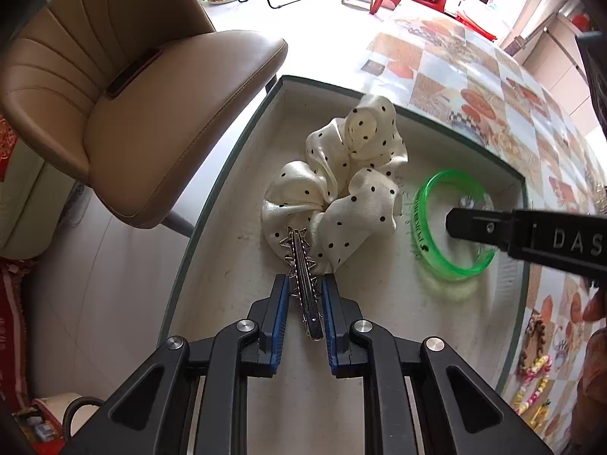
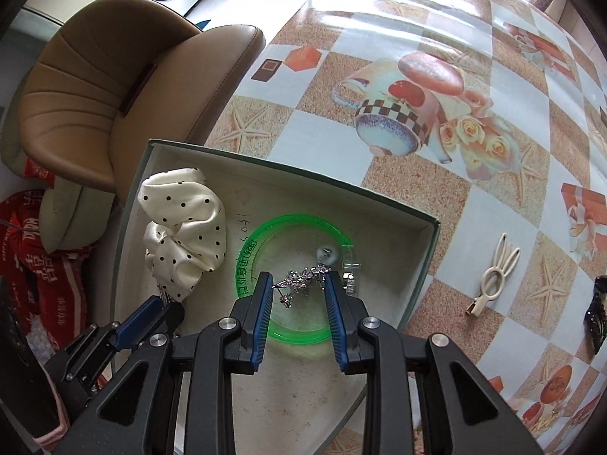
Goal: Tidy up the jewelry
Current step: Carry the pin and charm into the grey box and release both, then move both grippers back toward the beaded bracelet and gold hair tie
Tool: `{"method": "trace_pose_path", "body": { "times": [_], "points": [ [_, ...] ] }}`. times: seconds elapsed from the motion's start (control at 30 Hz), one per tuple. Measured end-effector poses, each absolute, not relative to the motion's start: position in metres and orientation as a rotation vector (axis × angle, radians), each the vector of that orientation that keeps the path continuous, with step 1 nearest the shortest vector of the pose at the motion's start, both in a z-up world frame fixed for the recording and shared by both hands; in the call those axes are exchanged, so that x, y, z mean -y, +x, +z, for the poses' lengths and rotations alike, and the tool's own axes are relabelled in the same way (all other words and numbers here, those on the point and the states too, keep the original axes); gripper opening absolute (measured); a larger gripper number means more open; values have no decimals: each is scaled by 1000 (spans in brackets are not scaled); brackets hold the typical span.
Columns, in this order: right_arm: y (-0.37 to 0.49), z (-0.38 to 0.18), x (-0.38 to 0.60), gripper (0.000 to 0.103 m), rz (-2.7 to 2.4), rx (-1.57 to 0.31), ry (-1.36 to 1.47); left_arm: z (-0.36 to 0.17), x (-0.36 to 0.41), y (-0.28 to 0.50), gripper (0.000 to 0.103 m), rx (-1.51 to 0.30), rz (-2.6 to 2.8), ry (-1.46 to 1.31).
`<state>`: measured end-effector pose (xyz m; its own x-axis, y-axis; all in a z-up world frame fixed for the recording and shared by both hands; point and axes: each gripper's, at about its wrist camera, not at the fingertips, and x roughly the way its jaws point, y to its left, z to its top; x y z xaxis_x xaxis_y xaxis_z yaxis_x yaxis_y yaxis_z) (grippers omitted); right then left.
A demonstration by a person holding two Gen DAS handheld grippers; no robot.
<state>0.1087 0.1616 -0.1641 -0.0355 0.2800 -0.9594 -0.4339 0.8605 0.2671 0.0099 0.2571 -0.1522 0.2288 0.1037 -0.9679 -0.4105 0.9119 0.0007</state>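
A grey-green box [image 1: 242, 144] sits at the table's corner. In it lie a cream polka-dot scrunchie [image 1: 341, 182] and a green bangle [image 1: 451, 269]. My left gripper [image 1: 305, 280] is shut on a silver hair clip with stars [image 1: 303, 265], pointing down just in front of the scrunchie. My right gripper [image 2: 297, 284] points down over the green bangle [image 2: 292, 223] and is shut on a sparkly silver rhinestone piece [image 2: 299, 282]. A small round silver bead [image 2: 326, 254] and a clear clip [image 2: 351, 265] lie by the bangle's far side.
A tan chair [image 1: 132, 113] stands close to the box's left side. On the patterned tablecloth [image 2: 436, 189] right of the box lie a cream rabbit-shaped clip [image 2: 493, 280] and a black clip [image 2: 597, 318]. Colourful jewellery [image 1: 531, 371] lies near the person's hand.
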Motion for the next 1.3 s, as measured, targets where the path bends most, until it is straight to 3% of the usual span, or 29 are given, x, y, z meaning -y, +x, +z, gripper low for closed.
{"method": "trace_pose_path", "body": {
  "times": [0.13,0.27,0.4,0.43,0.47,0.5,0.53,0.9,0.93,0.97,1.0,1.3],
  "points": [
    [113,-167,-162,33,583,-1511,-118,-151,-254,9,21,-1306,368,-257],
    [117,-161,-160,53,605,-1500,-84,-151,-254,7,21,-1320,376,-259],
    [116,-146,-156,55,622,-1480,-43,-148,-252,3,21,-1324,382,-242],
    [115,-142,-154,55,624,-1474,-31,-147,-252,3,34,-1324,382,-240],
    [115,-137,-151,56,624,-1467,-19,-145,-252,2,55,-1323,384,-240],
    [114,-131,-146,59,623,-1458,-6,-143,-251,1,97,-1315,392,-240],
    [113,-127,-142,60,620,-1452,4,-136,-250,-2,103,-1279,414,-232],
    [100,-89,-44,65,494,-1419,118,-110,-228,-3,103,-1270,373,-157],
    [99,-88,-33,67,477,-1421,130,-107,-224,-2,103,-1269,356,-146],
    [98,-88,-20,81,452,-1421,147,-105,-219,-2,103,-1269,341,-135],
    [97,-87,-10,89,433,-1414,162,-102,-212,-2,103,-1268,322,-120],
    [66,-82,95,89,249,-1430,232,-84,-148,2,103,-1271,157,-25]
  ]
}}
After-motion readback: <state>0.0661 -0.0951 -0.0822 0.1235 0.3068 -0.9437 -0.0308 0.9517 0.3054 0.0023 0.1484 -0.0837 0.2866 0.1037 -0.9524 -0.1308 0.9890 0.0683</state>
